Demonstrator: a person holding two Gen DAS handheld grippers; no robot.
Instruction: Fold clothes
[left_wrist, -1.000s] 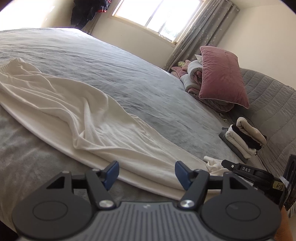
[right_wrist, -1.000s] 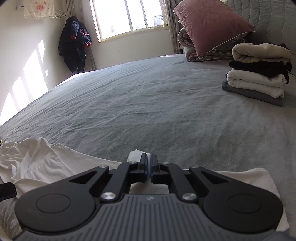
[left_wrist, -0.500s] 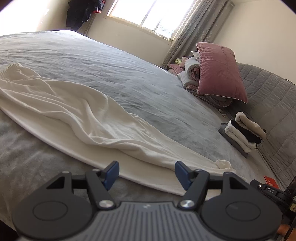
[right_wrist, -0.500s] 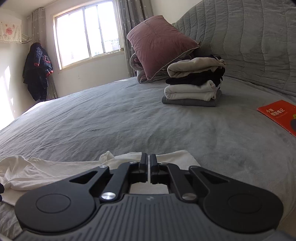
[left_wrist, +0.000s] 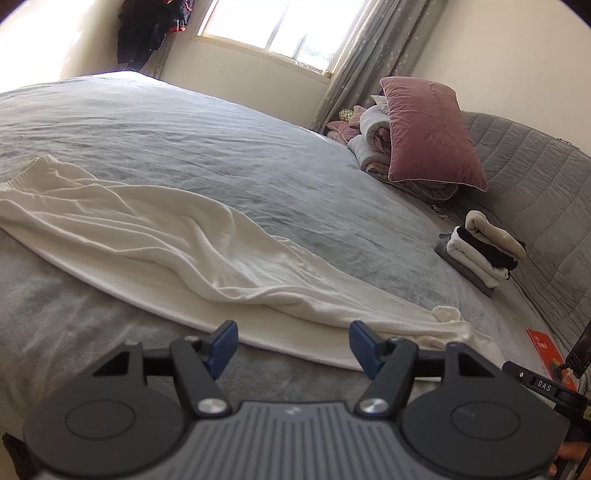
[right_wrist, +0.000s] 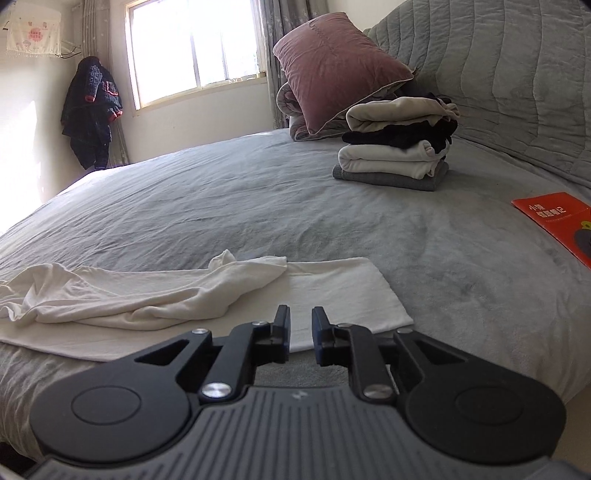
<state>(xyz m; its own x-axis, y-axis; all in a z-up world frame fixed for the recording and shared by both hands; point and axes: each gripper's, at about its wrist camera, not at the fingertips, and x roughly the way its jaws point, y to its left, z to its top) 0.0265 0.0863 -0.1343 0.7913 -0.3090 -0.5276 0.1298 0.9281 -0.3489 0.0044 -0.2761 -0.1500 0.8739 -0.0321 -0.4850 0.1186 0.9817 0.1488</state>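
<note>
A long cream-white garment lies stretched along the near edge of the grey bed, rumpled along its upper side. My left gripper is open and hovers just short of the garment's near hem, holding nothing. In the right wrist view the same garment ends in a flat rectangular panel on the right. My right gripper is open by a narrow gap, just above the near hem of that panel, with nothing between its fingers. The right gripper's body shows at the far right of the left wrist view.
A stack of folded clothes sits at the head of the bed beside a pink pillow and rolled quilts. A red booklet lies at the right. A dark jacket hangs in the corner by the window. A grey quilted headboard is behind.
My right gripper, shut on the garment's end before, has opened slightly and drawn back from it, and the cloth now lies flat. The left gripper stayed open and rose a little.
</note>
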